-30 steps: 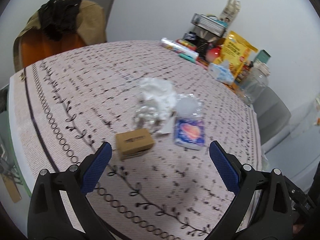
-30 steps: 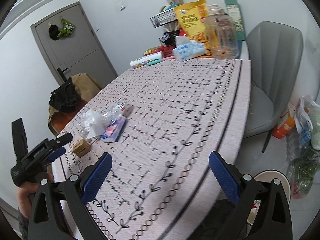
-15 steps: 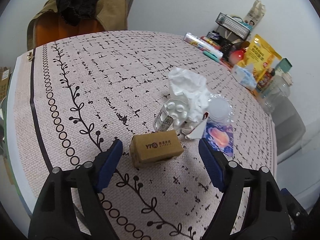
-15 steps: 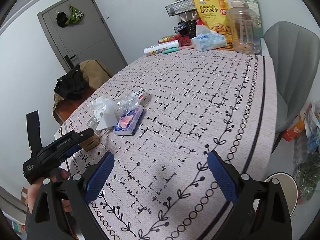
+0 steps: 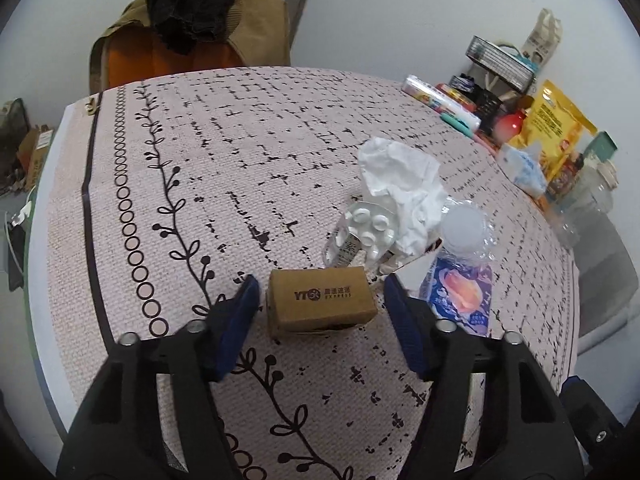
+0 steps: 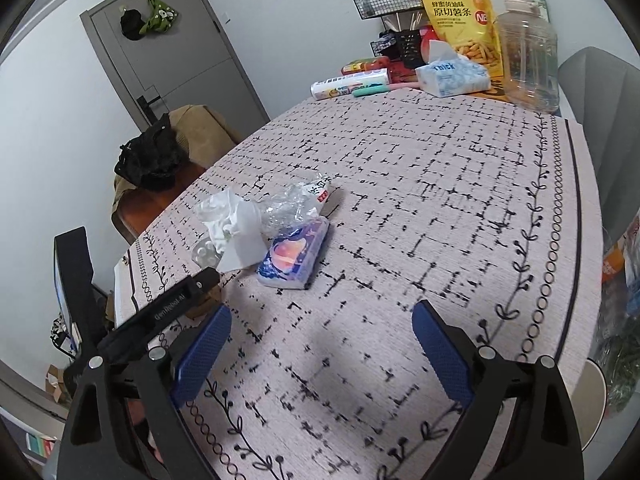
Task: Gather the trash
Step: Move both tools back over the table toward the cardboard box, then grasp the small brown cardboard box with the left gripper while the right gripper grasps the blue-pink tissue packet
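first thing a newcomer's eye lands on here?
The small cardboard box, sitting on the table between the open left gripper's blue fingers. Just behind it, the trash cluster: crumpled white tissue, an empty pill blister, a purple tissue pack. The right gripper hovers open.

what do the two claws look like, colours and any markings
Both match: the left claw and right claw have matte black angular plastic arms with silver round bolts at the joints and blue dimpled pads on the fingers. In the right wrist view, the left tool's black body carries small white lettering. No cables or sleeves show.
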Demonstrator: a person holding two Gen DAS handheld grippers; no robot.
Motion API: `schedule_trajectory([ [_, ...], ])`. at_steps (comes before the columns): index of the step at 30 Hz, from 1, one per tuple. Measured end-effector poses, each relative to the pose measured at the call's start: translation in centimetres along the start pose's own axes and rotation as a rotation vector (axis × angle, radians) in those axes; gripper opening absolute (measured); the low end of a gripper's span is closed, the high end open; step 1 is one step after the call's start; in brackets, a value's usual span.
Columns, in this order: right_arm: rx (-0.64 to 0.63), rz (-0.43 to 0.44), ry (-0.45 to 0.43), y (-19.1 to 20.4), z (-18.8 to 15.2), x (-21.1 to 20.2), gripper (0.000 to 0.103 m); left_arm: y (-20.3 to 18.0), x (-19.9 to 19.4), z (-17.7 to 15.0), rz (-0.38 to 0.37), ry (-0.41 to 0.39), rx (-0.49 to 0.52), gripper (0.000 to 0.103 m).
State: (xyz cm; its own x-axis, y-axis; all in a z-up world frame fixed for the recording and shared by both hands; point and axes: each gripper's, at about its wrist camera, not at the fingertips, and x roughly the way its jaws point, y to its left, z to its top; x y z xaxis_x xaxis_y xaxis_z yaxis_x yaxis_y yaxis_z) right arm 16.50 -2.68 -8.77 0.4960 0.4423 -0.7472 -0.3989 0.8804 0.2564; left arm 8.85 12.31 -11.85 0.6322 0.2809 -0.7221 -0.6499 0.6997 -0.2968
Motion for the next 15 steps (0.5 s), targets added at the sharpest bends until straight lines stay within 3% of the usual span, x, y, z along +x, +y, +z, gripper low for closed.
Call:
schedule_trajectory([
  [15, -0.088, -0.060, 0.089, 3.6, 1.3, 5.4, 0.089, 4.4, -2.6, 1.6, -0.077, -0.057, -0.095, 0.052],
])
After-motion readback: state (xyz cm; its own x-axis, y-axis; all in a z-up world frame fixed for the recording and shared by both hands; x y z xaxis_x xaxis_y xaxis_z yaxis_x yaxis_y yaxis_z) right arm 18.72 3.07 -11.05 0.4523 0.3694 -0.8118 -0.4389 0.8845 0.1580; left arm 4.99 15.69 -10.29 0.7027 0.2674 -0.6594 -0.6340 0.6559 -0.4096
